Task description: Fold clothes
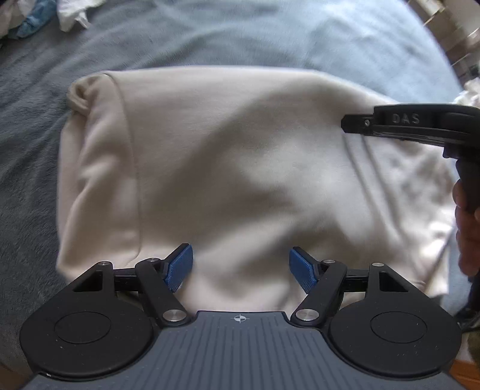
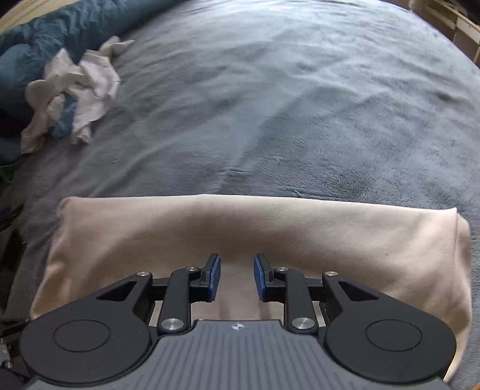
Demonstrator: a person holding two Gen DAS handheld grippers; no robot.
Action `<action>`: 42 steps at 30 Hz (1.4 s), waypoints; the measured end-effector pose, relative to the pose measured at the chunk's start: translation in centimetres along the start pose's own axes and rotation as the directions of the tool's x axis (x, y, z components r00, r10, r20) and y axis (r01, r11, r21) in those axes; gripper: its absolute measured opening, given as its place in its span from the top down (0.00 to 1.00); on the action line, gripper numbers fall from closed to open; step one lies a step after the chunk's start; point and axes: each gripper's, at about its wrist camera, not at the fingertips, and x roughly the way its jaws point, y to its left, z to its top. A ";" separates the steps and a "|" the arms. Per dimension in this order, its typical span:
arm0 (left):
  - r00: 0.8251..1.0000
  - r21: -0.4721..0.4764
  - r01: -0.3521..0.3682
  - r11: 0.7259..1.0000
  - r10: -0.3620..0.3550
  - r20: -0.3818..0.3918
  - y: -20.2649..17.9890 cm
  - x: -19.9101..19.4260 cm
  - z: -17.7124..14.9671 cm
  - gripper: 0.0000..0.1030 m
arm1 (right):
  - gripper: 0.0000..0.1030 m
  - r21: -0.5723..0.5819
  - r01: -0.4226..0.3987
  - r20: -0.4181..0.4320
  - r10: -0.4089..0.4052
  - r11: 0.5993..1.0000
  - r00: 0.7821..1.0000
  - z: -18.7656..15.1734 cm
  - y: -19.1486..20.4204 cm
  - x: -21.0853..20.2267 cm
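Note:
A cream garment (image 1: 234, 156) lies folded into a broad rectangle on the bed, its left edge rolled into a small bunch. My left gripper (image 1: 241, 252) hovers over its near edge, blue pads wide apart, open and holding nothing. The right tool's black body (image 1: 414, 123) reaches in from the right above the garment, with a person's hand (image 1: 468, 228) on its handle. In the right wrist view the same cream garment (image 2: 270, 228) stretches across below my right gripper (image 2: 237, 261). Its pads stand a narrow gap apart, open, with no cloth pinched between them.
A grey-blue fleece blanket (image 2: 270, 105) covers the bed beyond the garment. Crumpled white clothes (image 2: 81, 81) lie at the far left beside a dark blue duvet (image 2: 60, 24). Wooden furniture (image 2: 462, 24) borders the far right. White patterned cloth (image 1: 420, 186) lies under the garment's right side.

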 end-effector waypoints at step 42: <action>0.924 -0.494 0.379 0.783 -0.291 0.248 16.4 -1.6 -5.9 0.28 | 0.52 0.199 -0.350 -0.331 0.399 0.915 0.855 1.1 14.7 8.1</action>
